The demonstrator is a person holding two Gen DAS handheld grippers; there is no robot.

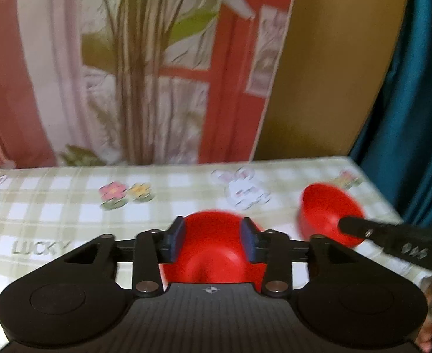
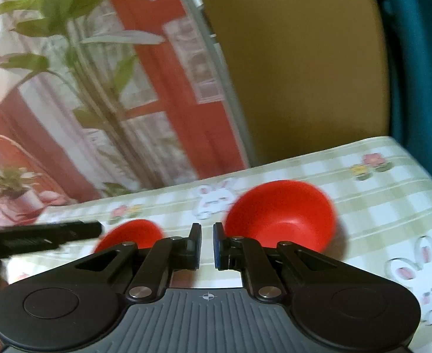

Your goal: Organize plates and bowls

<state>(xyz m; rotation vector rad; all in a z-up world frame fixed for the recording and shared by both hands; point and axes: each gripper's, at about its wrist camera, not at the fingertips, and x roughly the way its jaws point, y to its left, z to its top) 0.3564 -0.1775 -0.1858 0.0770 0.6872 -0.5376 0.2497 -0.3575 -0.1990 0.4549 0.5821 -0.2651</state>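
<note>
Two red bowls sit on a checked tablecloth with rabbits and flowers. In the left wrist view my left gripper point(image 1: 213, 239) is open, its blue-padded fingers on either side of the near red bowl point(image 1: 213, 244), not closed on it. The second red bowl point(image 1: 324, 214) lies to the right, with the right gripper's black finger point(image 1: 363, 229) in front of it. In the right wrist view my right gripper point(image 2: 207, 245) has its fingers nearly together with nothing between them. The second bowl point(image 2: 280, 214) sits just beyond and right of it. The first bowl point(image 2: 130, 232) is at left, next to the left gripper's finger point(image 2: 54, 234).
The tablecloth point(image 1: 68, 211) ends at a back edge against a patterned red and white curtain with plant prints point(image 1: 127, 73). An ochre wall point(image 1: 333, 73) and a teal curtain point(image 1: 416, 117) stand at the right, where the table edge point(image 2: 422, 158) falls away.
</note>
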